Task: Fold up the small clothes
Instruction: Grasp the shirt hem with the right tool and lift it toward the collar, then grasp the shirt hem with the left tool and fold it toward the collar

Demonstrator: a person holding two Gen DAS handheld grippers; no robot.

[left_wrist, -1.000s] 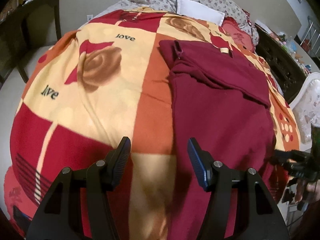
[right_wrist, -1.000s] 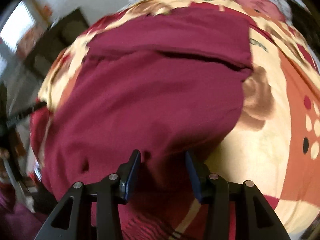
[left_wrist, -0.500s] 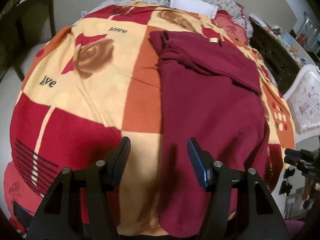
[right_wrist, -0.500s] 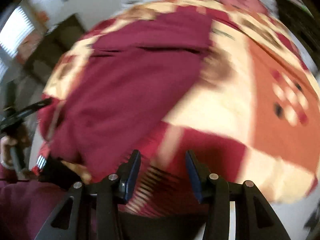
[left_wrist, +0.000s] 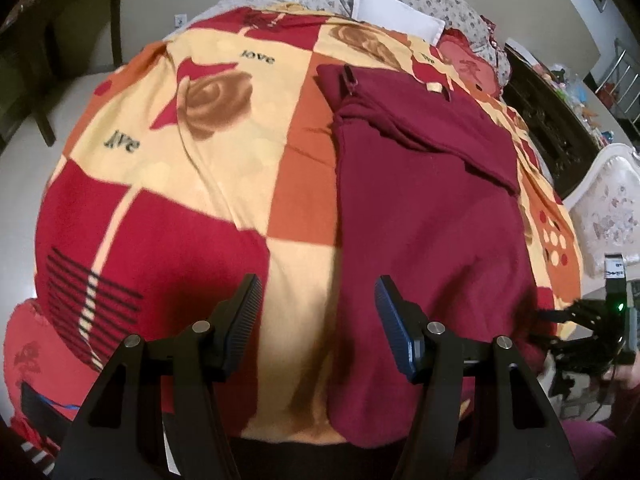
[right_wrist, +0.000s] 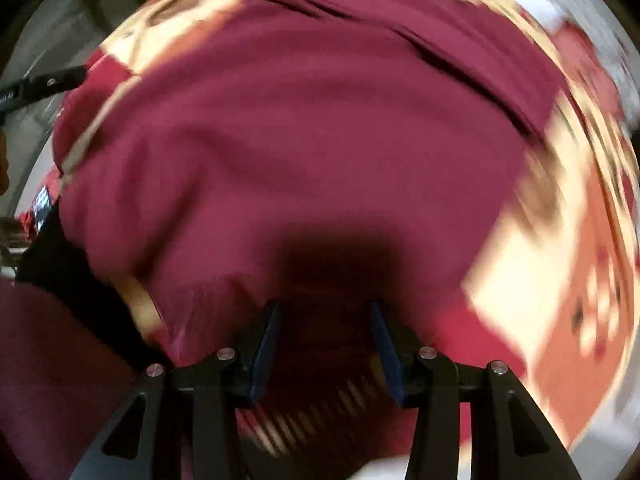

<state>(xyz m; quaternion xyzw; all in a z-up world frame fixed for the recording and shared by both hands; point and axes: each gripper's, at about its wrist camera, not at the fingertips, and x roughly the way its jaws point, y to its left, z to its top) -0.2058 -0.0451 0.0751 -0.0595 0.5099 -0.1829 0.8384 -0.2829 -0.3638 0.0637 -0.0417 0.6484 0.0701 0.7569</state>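
Note:
A dark red garment [left_wrist: 428, 208] lies flat on a bed with a red, orange and cream blanket [left_wrist: 192, 184], its far end folded over. My left gripper [left_wrist: 318, 304] is open and empty, above the garment's near left edge. My right gripper [right_wrist: 324, 320] is open and empty, hovering over the garment's near hem [right_wrist: 304, 152]; that view is blurred. The right gripper also shows at the right edge of the left wrist view [left_wrist: 584, 320].
Pillows [left_wrist: 396, 16] lie at the head of the bed. A dark wooden chair [left_wrist: 60, 44] stands at the far left. A dark dresser [left_wrist: 548, 120] and a white padded chair [left_wrist: 608, 204] stand to the right.
The right gripper swung back left over the garment after pointing at the bare blanket. The left gripper shifted slightly; both stayed open.

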